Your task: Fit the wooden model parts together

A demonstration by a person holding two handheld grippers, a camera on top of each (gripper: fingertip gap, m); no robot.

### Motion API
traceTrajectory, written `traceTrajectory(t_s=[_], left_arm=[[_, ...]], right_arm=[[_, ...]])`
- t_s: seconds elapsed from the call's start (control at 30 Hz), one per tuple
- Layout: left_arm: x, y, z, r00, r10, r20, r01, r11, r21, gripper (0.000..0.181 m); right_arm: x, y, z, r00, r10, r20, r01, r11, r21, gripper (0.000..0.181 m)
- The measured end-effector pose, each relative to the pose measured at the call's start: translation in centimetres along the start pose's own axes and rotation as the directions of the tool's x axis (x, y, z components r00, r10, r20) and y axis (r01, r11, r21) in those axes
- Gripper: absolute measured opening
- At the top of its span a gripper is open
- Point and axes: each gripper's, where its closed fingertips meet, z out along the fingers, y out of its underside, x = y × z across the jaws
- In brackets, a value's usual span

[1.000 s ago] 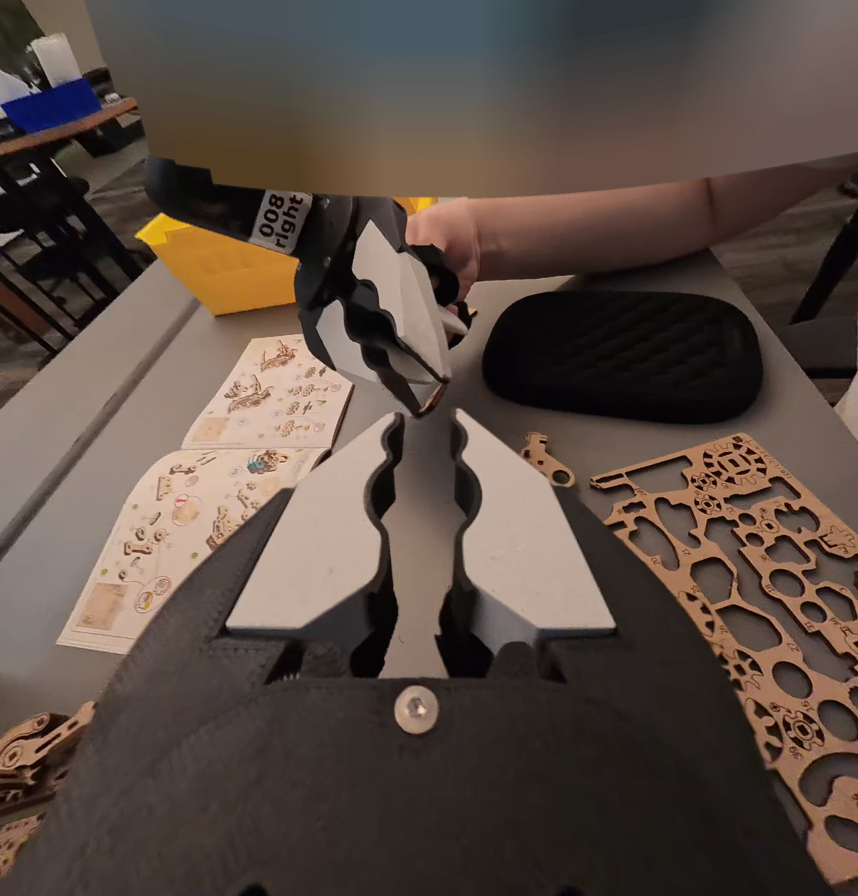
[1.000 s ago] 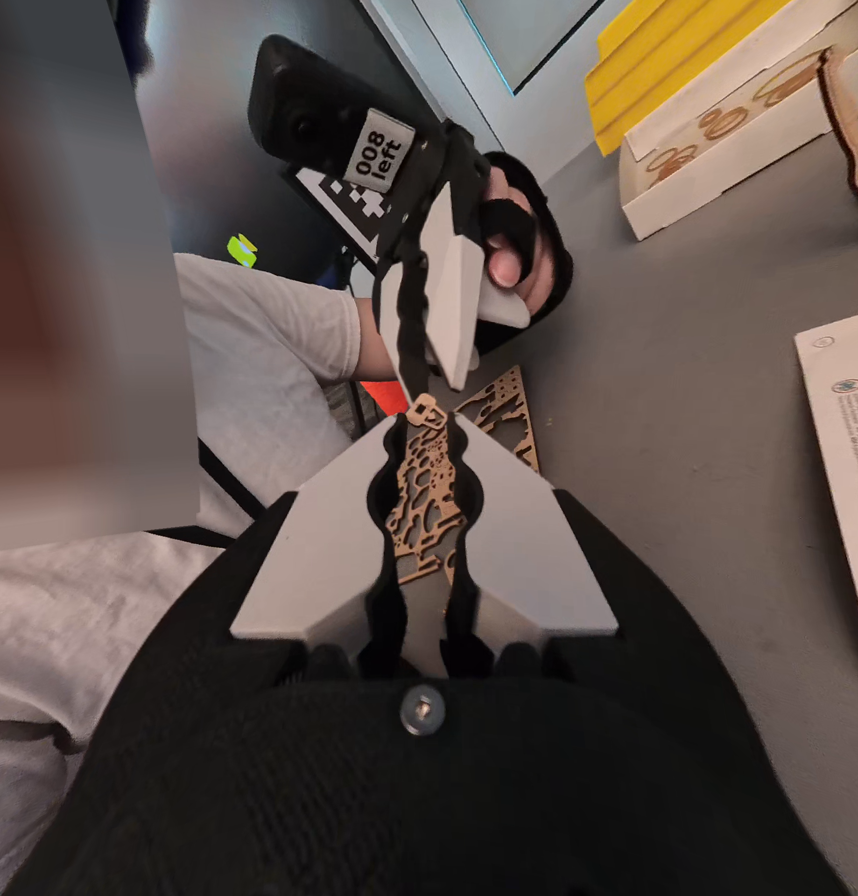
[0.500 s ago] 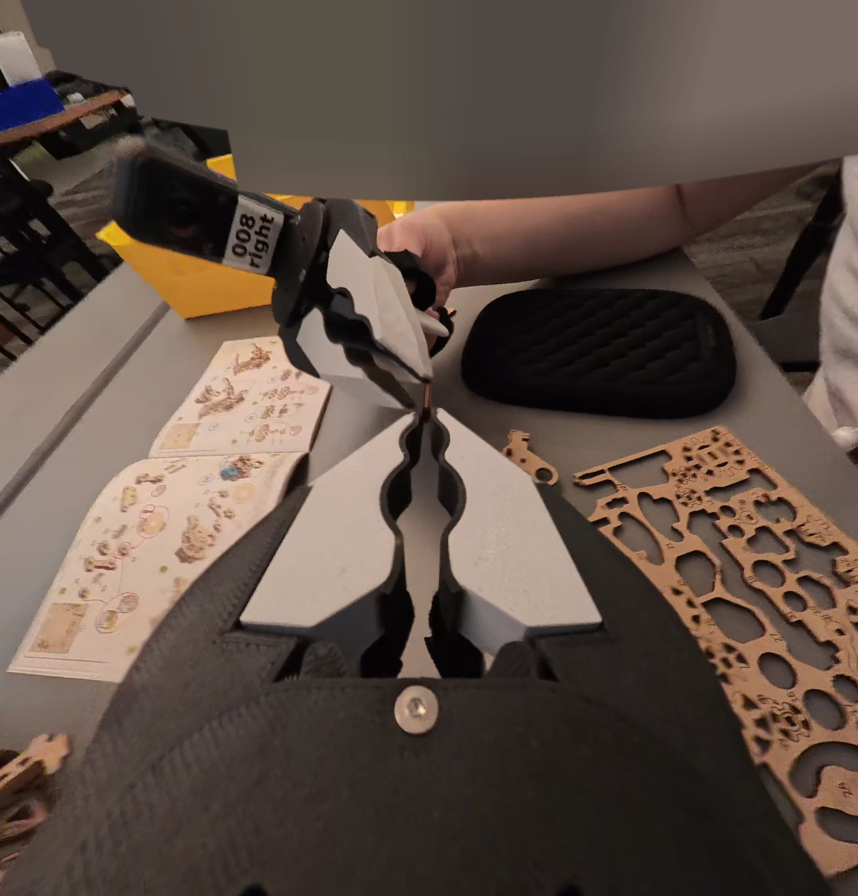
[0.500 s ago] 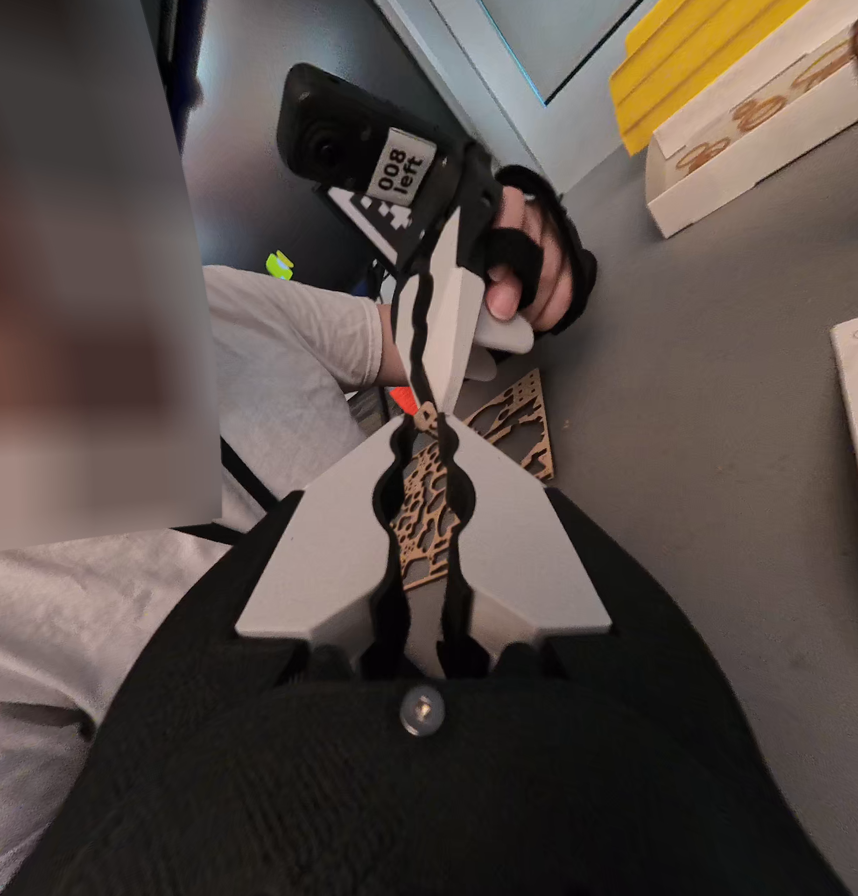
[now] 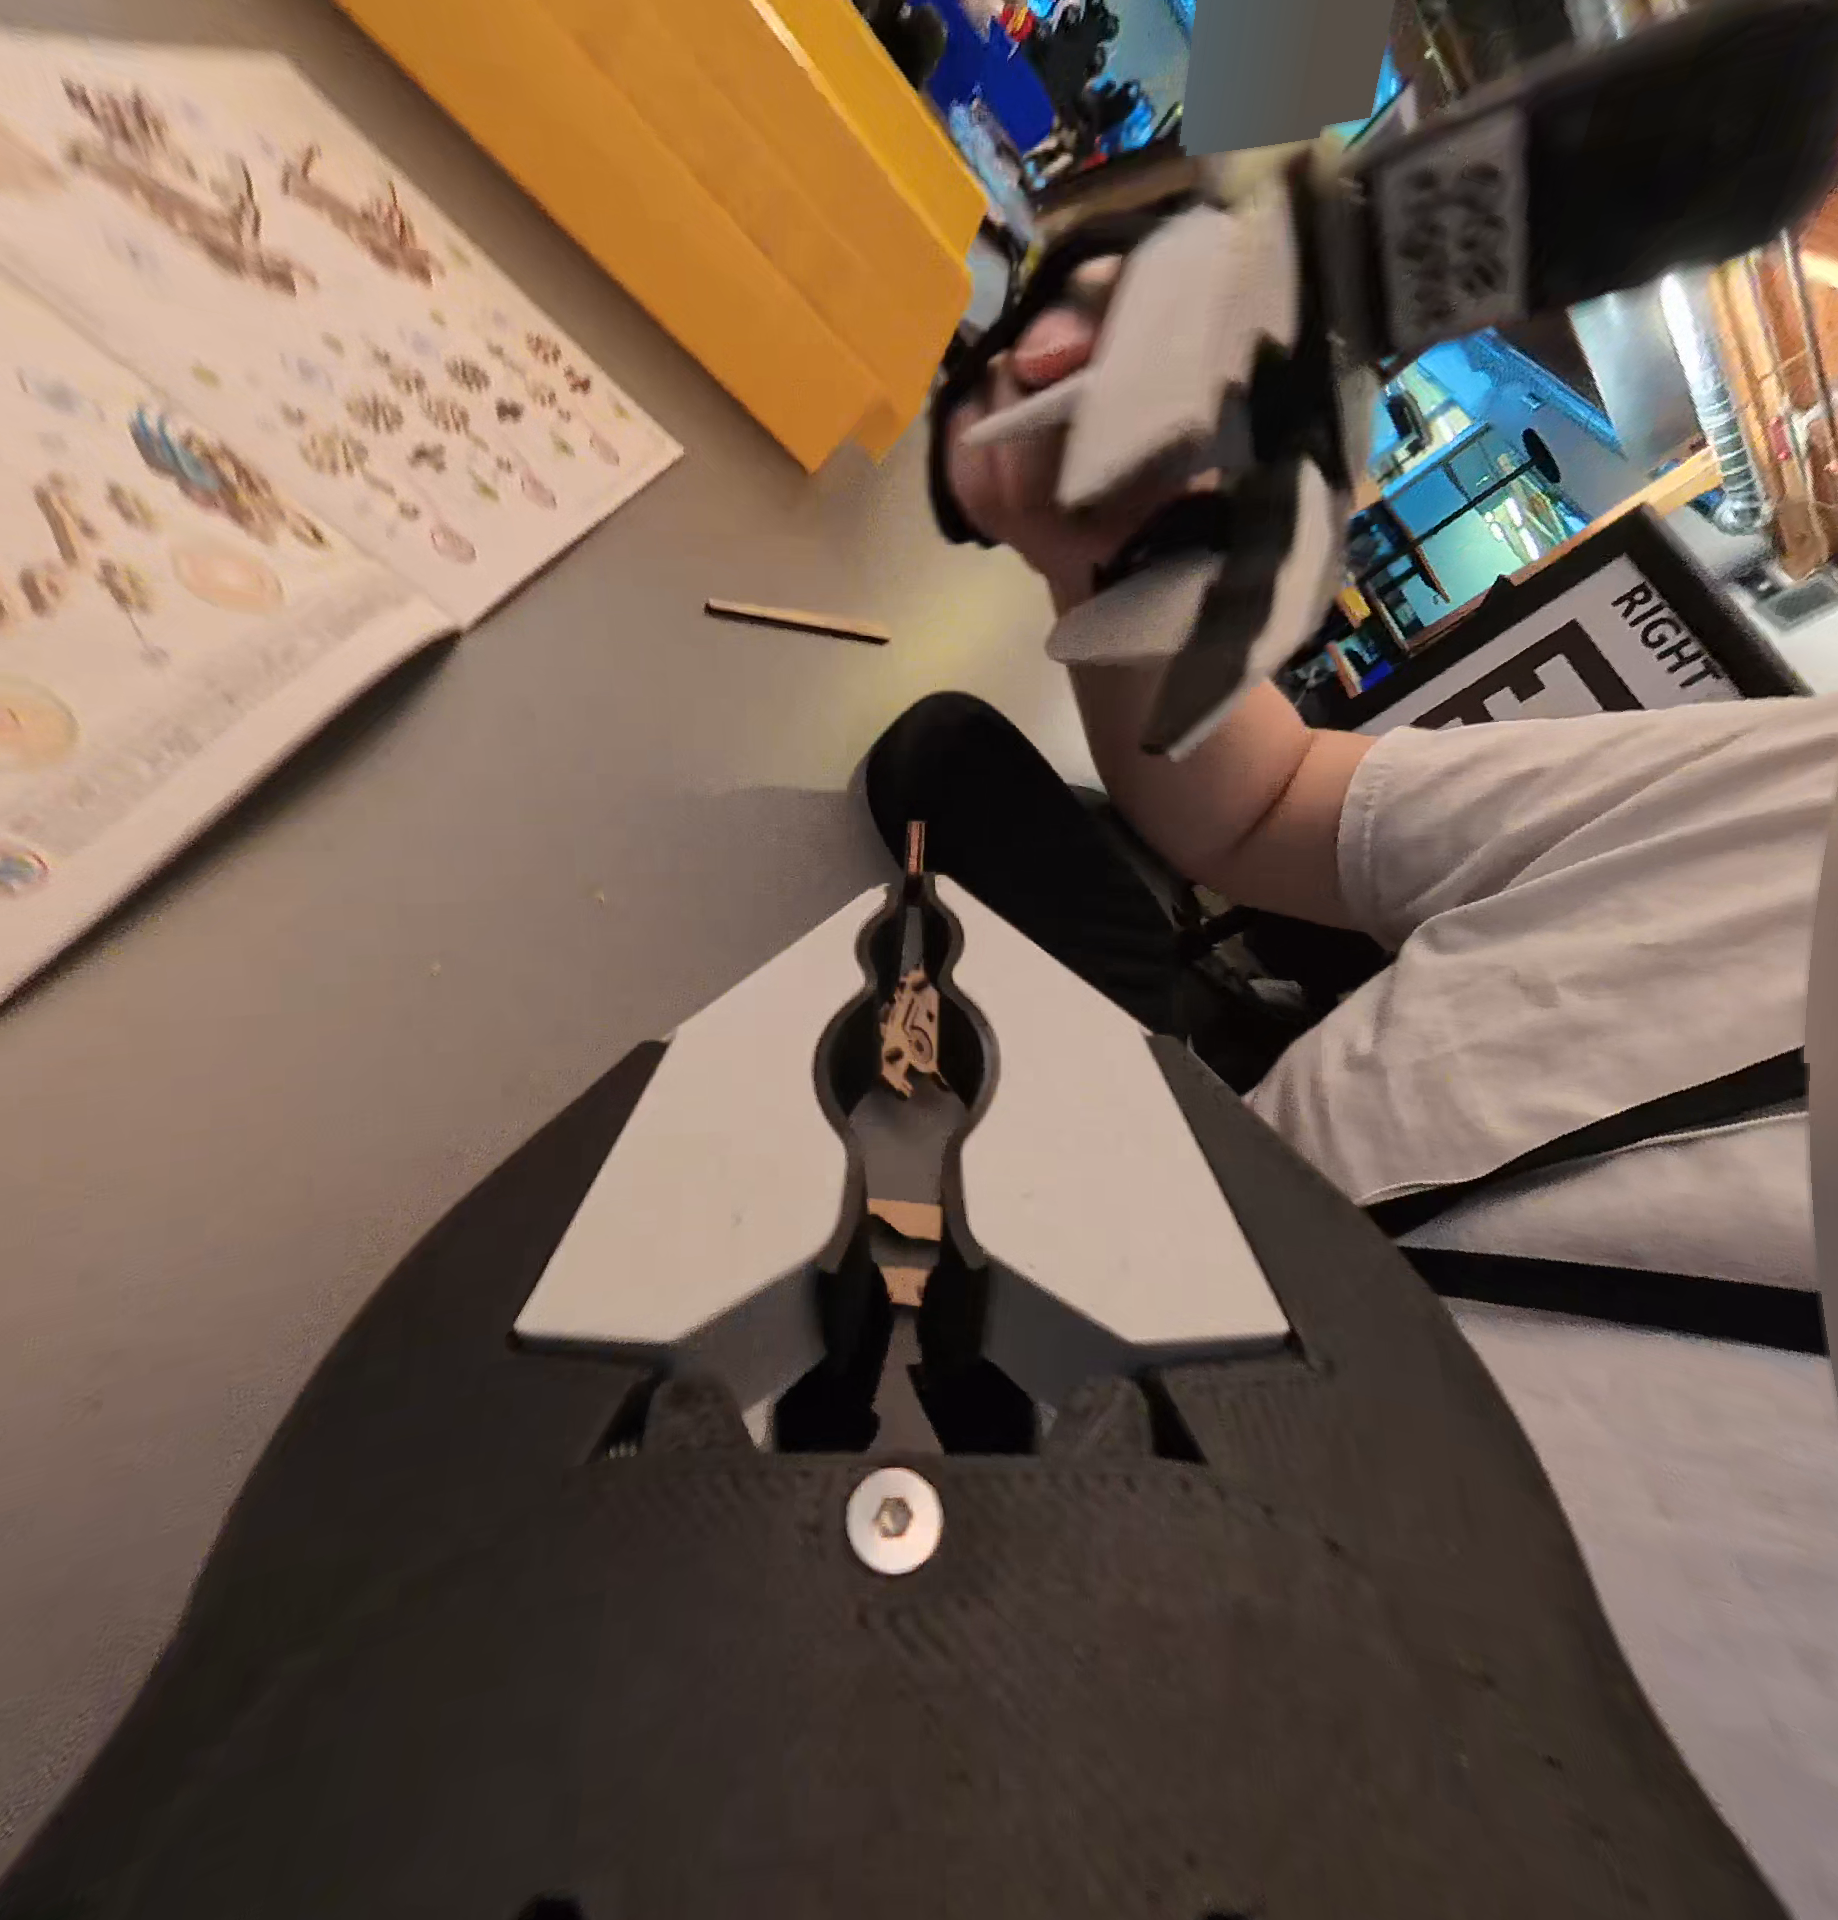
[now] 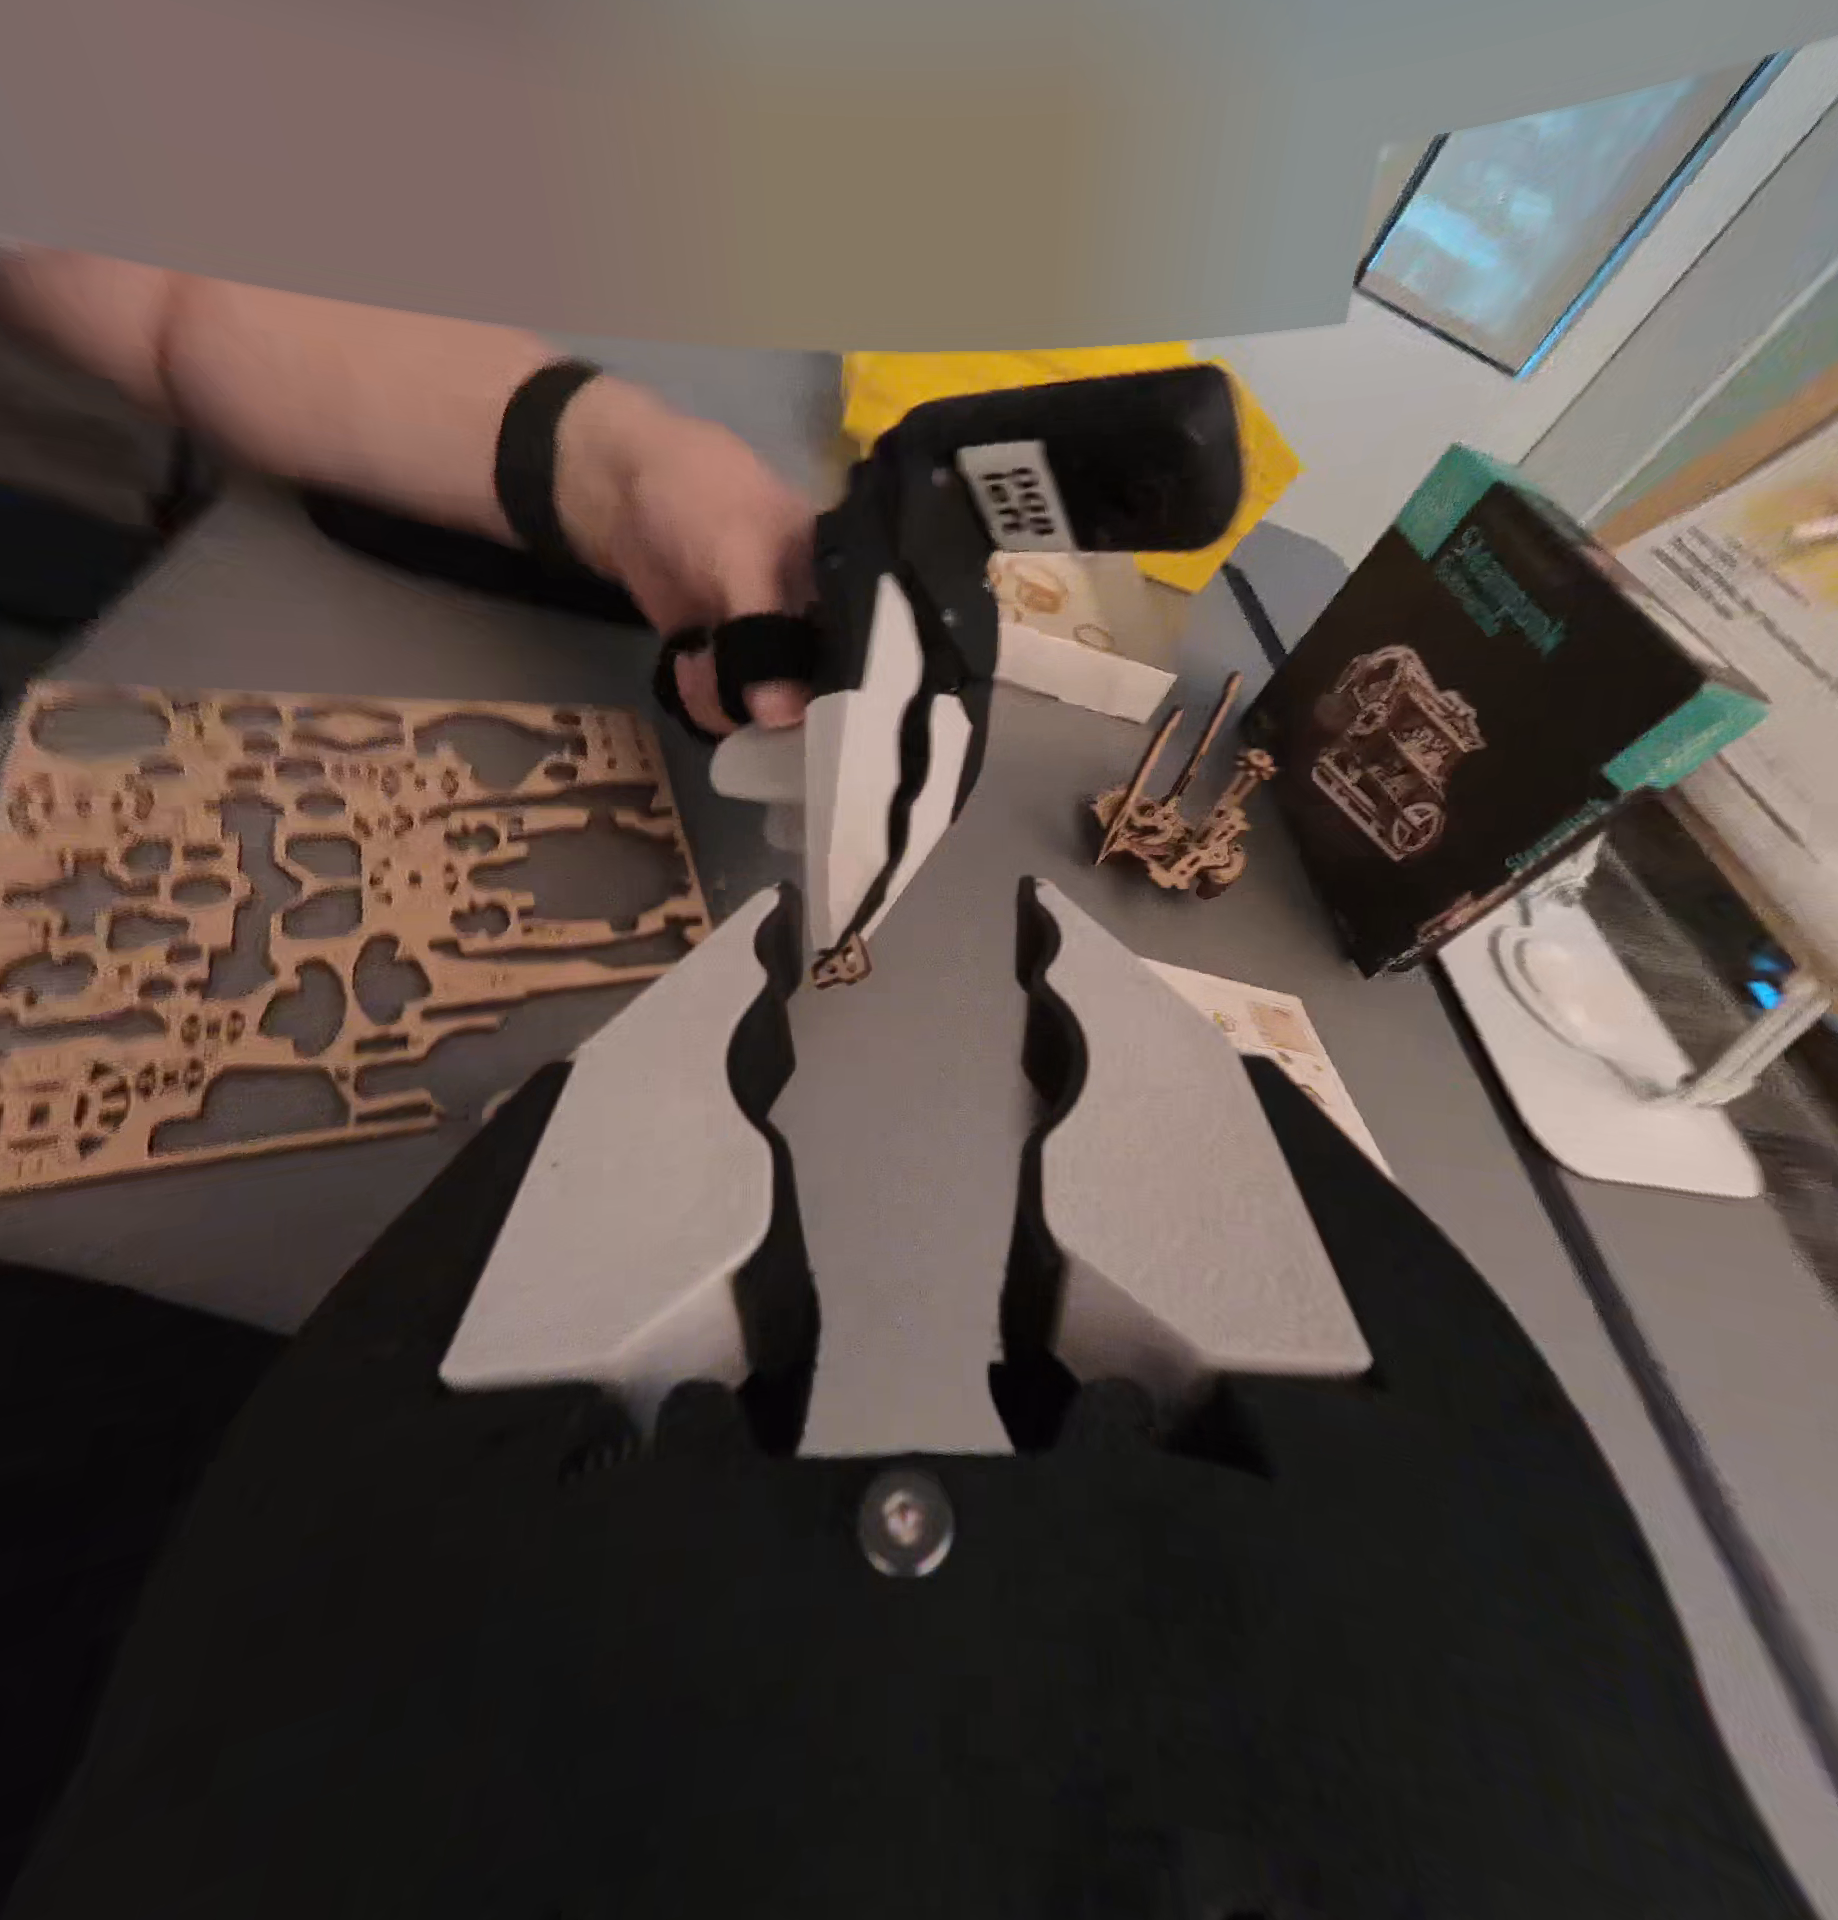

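Between the tips of my left tool (image 5: 912, 902) sits a small wooden model part (image 5: 912, 1023), clamped edge-on with its thin end poking out past the tips; in the right wrist view the same left tool (image 6: 861, 930) hangs above the grey surface (image 6: 915, 1039) with that part (image 6: 841, 966) dangling from its tip. My right tool (image 6: 902, 896) has its fingers spread well apart and grips nothing, the left tool's tip sitting just beyond the gap. On the surface to the left of that view lies the punched-out wooden sheet (image 6: 302, 914), flat. Farther back, to the right, stands a partly built wooden model (image 6: 1180, 826), and just beside it a dark kit box (image 6: 1486, 727) tilted on edge. From the left wrist view I see the open instruction booklet (image 5: 219, 457) lying flat, a yellow bin (image 5: 707, 218) behind it, a thin wooden stick (image 5: 795, 621) lying loose near the right tool (image 5: 1195, 686), and a black padded rest (image 5: 1008, 821) just past my left tips.
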Motion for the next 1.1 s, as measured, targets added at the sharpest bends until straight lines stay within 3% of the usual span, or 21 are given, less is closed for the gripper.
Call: traceTrajectory(t_s=[0.17, 0.27, 0.5, 0.67, 1.1], left_arm=[[-0.4, 1.4, 0.7, 0.984, -0.174, -0.039, 0.172, 0.984, -0.054, 0.001], [-0.7, 2.0, 0.9, 0.977, -0.212, -0.029, 0.209, 0.975, -0.081, 0.000], [-1.5, 2.3, 1.0, 0.973, -0.229, 0.011, 0.229, 0.969, -0.093, 0.001], [-1.7, 2.7, 1.3, 0.972, -0.233, 0.022, 0.234, 0.966, -0.107, 0.001], [-2.6, 3.0, 1.2, 0.969, -0.238, 0.066, 0.244, 0.963, -0.112, 0.001]], right_arm=[[-2.7, 3.4, 1.9, 0.988, -0.155, 0.017, 0.154, 0.955, -0.252, 0.036], [-3.0, 4.4, 2.8, 0.978, -0.210, 0.013, 0.204, 0.932, -0.301, 0.024], [-3.5, 6.6, 3.8, 0.979, -0.197, 0.060, 0.203, 0.872, -0.445, 0.022], [-3.5, 7.4, 4.2, 0.968, -0.242, 0.062, 0.239, 0.832, -0.501, 0.014], [-3.6, 7.8, 4.6, 0.960, -0.274, 0.056, 0.259, 0.798, -0.543, 0.015]])
